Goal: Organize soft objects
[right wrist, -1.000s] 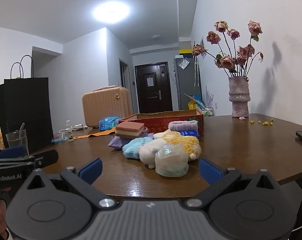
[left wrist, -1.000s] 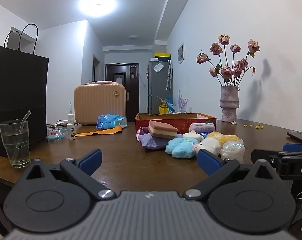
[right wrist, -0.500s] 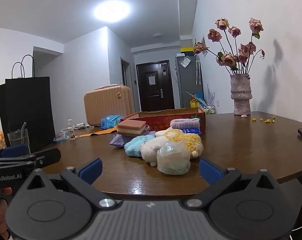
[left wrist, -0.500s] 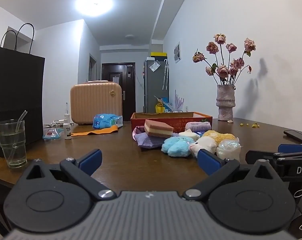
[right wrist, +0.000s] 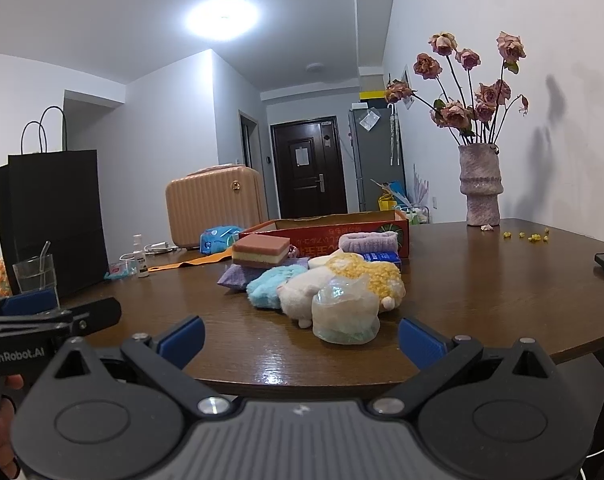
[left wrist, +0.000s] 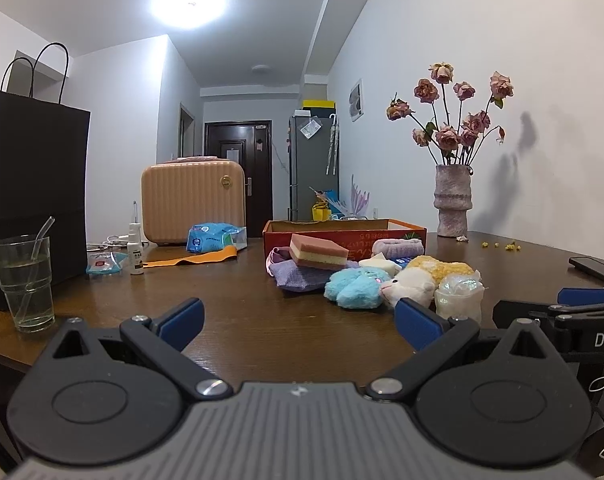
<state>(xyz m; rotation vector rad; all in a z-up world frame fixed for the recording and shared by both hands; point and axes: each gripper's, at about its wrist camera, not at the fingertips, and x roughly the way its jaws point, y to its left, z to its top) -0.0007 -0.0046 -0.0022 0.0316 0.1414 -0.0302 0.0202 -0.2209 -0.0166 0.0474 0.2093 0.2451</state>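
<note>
A pile of soft things lies mid-table in front of a red cardboard box (left wrist: pixel 398 229) (right wrist: pixel 382 224): a layered pink sponge (left wrist: pixel 318 251) (right wrist: pixel 261 250) on a purple cloth (left wrist: pixel 297 276), a blue plush (left wrist: pixel 356 289) (right wrist: pixel 267 290), a white and yellow plush (left wrist: pixel 418 278) (right wrist: pixel 354 276), a clear wrapped bundle (left wrist: pixel 460 295) (right wrist: pixel 346 314), a lilac band (right wrist: pixel 368 241). My left gripper (left wrist: pixel 297 318) is open and empty, short of the pile. My right gripper (right wrist: pixel 300 338) is open and empty, just in front of the bundle.
A glass with a straw (left wrist: pixel 23 280) and a black paper bag (left wrist: pixel 33 196) stand at the left. A peach case (left wrist: pixel 193 202), a blue packet (left wrist: pixel 213 237) and a small bottle (left wrist: pixel 135 248) are behind. A vase of roses (right wrist: pixel 480 188) and a phone (left wrist: pixel 596 268) are at the right.
Both grippers have shifted slightly; the views have drifted a little and the pile looks slightly nearer. Both stay open and empty. Nothing on the table has moved.
</note>
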